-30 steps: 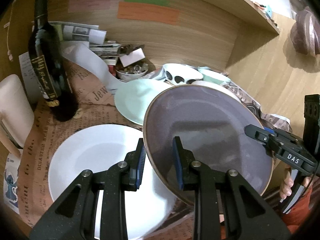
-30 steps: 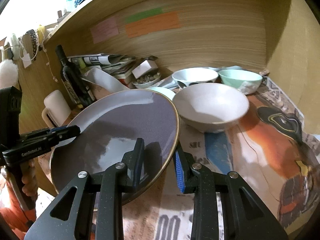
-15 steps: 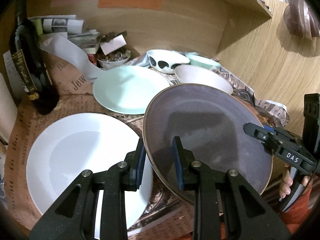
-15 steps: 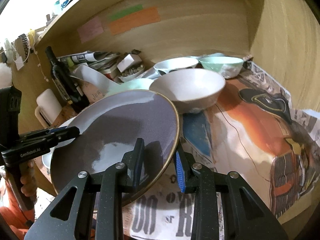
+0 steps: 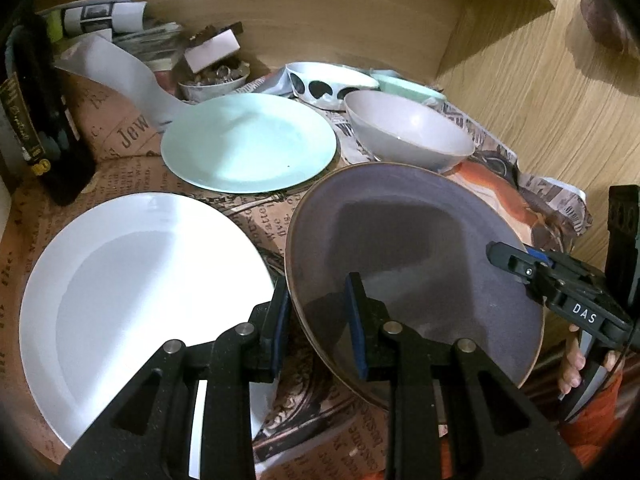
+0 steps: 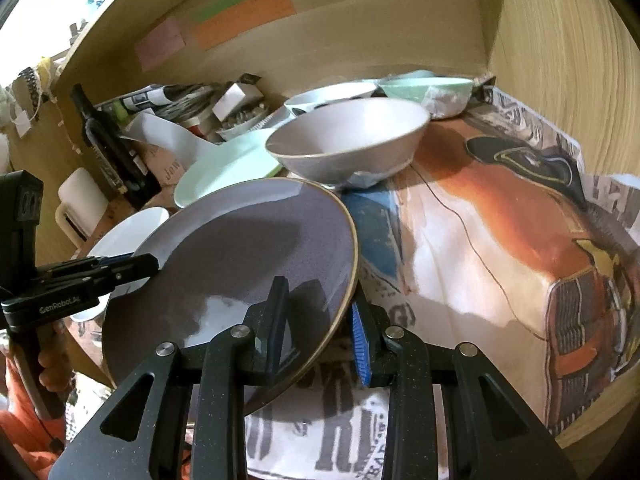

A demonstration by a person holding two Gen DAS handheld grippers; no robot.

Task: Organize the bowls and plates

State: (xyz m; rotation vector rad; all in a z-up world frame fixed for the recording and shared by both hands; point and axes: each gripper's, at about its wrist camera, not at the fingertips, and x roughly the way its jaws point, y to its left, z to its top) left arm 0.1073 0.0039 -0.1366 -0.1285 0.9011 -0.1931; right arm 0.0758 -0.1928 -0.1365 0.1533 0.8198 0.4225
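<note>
Grey plate carried on two grippers, white plate below to the left

The grey plate is clamped at opposite rims by the left gripper and the right gripper, and is held tilted above the newspaper-covered tabletop. The white plate lies just beside its left edge (likely the stacking target); the mint plate and grey bowl lie beyond. All are round, smooth and glazed; the grey plate is matte with a brown rim.

Wooden alcove – newspaper-lined shelf, warm dim light.
</note>
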